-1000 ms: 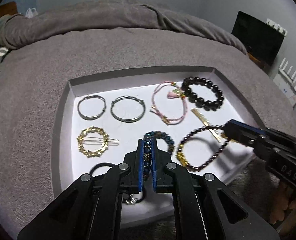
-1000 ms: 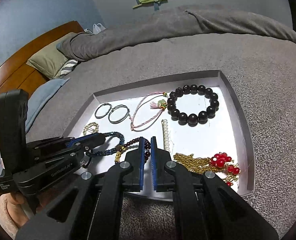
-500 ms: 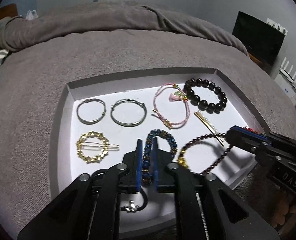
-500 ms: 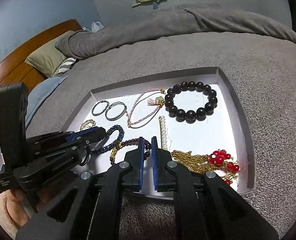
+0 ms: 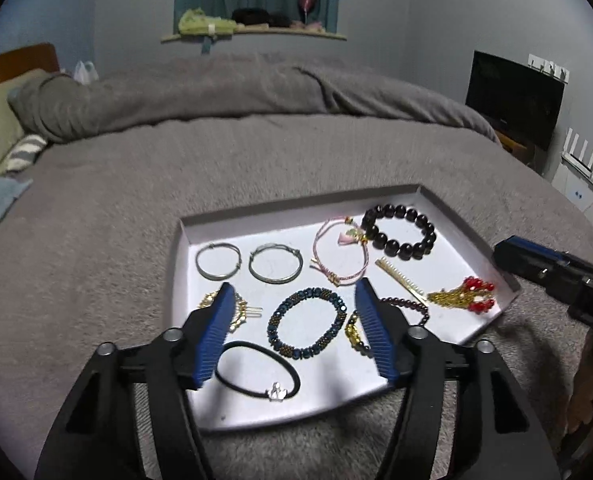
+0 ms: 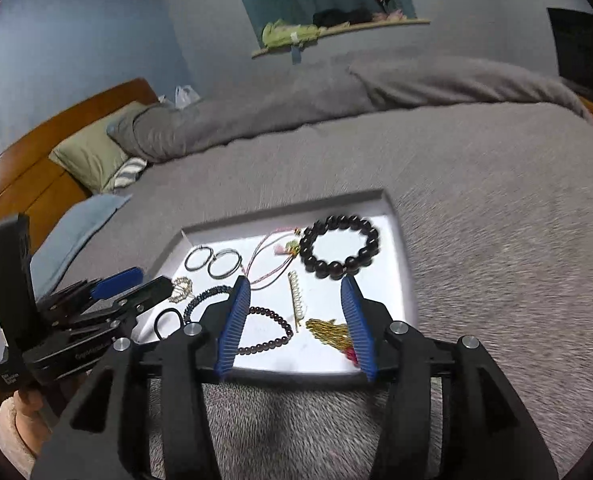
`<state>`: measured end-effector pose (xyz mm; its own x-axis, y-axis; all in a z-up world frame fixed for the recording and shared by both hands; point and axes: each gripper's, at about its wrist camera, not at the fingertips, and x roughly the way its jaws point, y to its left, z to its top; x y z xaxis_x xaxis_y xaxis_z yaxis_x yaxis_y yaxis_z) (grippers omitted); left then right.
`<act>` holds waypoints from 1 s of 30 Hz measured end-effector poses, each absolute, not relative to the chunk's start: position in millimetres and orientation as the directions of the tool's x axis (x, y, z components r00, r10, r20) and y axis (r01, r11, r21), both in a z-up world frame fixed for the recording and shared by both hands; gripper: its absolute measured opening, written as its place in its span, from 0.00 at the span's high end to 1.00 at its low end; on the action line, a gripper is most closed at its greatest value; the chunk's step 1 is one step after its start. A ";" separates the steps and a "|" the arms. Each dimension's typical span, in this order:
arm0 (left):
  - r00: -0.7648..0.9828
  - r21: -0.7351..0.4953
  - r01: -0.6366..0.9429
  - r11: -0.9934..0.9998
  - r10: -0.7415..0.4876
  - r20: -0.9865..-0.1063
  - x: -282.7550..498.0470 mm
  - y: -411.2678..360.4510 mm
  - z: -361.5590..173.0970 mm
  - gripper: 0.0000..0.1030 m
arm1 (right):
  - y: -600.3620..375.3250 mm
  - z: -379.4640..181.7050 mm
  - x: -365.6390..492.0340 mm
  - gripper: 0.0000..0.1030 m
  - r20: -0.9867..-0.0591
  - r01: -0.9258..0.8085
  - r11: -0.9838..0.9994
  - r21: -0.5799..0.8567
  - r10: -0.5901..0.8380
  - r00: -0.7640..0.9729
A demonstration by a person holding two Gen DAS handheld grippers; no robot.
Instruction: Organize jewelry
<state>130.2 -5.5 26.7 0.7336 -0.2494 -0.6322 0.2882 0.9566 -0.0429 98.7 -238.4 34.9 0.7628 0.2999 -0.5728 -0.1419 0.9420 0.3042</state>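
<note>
A shallow white tray (image 5: 472,236) lies on the grey bed cover and holds jewelry. My left gripper (image 5: 294,294) is open and empty above the tray's near half. The blue beaded bracelet (image 5: 307,323) lies flat between its fingers. A black hair tie (image 5: 258,372) lies near the front edge. My right gripper (image 6: 295,291) is open and empty over the tray's near edge, above a dark red bead bracelet (image 6: 266,332) and a gold chain with red beads (image 6: 332,330). A black bead bracelet (image 6: 338,247) lies at the far right.
Two silver bangles (image 5: 248,262), a pink cord bracelet (image 5: 338,250), a gold ring clip (image 5: 238,312) and a gold hair pin (image 5: 400,276) also lie in the tray. A rolled grey duvet (image 5: 236,88) and pillows (image 6: 92,152) lie beyond. A wooden headboard (image 6: 28,168) is at the left.
Both grippers have opened and pulled back and up from the tray. The left one let go of the blue beaded bracelet, which now lies flat in the tray.
</note>
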 end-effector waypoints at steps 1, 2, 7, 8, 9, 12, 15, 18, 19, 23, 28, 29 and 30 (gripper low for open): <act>0.743 -0.040 0.282 0.959 -0.244 -0.624 124.6 -4.8 29.7 0.28 | -242.4 40.3 91.3 0.45 -0.561 -0.137 0.944 0.301 0.291 0.775; 0.755 -0.039 0.271 0.962 -0.238 -0.612 115.9 -3.0 33.4 0.26 | -245.5 44.3 85.5 0.37 -0.552 -0.132 0.946 0.297 0.283 0.784; 0.778 -0.006 0.236 0.972 -0.192 -0.598 84.0 1.5 38.0 0.13 | -254.0 53.5 58.6 0.18 -0.538 -0.127 0.954 0.273 0.261 0.802; 0.780 0.000 0.229 0.974 -0.183 -0.598 79.3 1.9 37.1 0.11 | -254.1 53.2 55.0 0.13 -0.539 -0.129 0.954 0.270 0.261 0.801; 0.783 0.008 0.218 0.976 -0.170 -0.599 73.6 3.0 35.9 0.10 | -253.7 52.5 51.6 0.11 -0.540 -0.132 0.955 0.265 0.261 0.800; 0.774 0.010 0.193 0.981 -0.146 -0.617 62.8 6.7 31.4 0.09 | -252.0 47.7 38.5 0.05 -0.550 -0.141 0.963 0.231 0.249 0.797; 0.752 -0.015 0.164 0.986 -0.134 -0.645 55.6 12.2 28.2 0.08 | -248.4 42.7 30.0 0.05 -0.574 -0.135 0.971 0.196 0.226 0.787; 0.707 -0.005 0.099 0.995 -0.074 -0.703 53.5 14.7 31.2 0.08 | -244.8 40.9 32.4 0.05 -0.638 -0.100 0.978 0.181 0.194 0.745; 0.696 -0.006 0.086 0.996 -0.064 -0.716 53.0 14.8 34.0 0.08 | -243.7 41.9 33.6 0.05 -0.649 -0.095 0.979 0.183 0.193 0.736; 0.720 -0.017 0.082 0.997 -0.071 -0.690 43.1 12.1 52.1 0.06 | -236.6 48.1 30.3 0.05 -0.662 -0.063 0.987 0.150 0.148 0.735; 0.744 0.041 0.080 0.996 -0.033 -0.667 33.8 0.9 63.6 0.05 | -225.8 50.1 30.0 0.05 -0.687 -0.085 0.986 0.146 0.163 0.709; 0.747 0.051 0.085 0.995 -0.030 -0.664 31.9 -1.5 65.0 0.05 | -223.1 51.4 29.2 0.05 -0.686 -0.088 0.988 0.129 0.153 0.711; 0.749 0.057 0.088 0.994 -0.028 -0.662 30.7 -2.8 65.6 0.05 | -220.4 53.2 27.4 0.05 -0.681 -0.092 0.990 0.108 0.140 0.719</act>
<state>30.7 -2.8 65.6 0.7489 -0.0284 -0.6621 0.0882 0.9945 0.0572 27.4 -220.4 53.2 0.7187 0.1405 -0.6809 -0.0916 0.9900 0.1076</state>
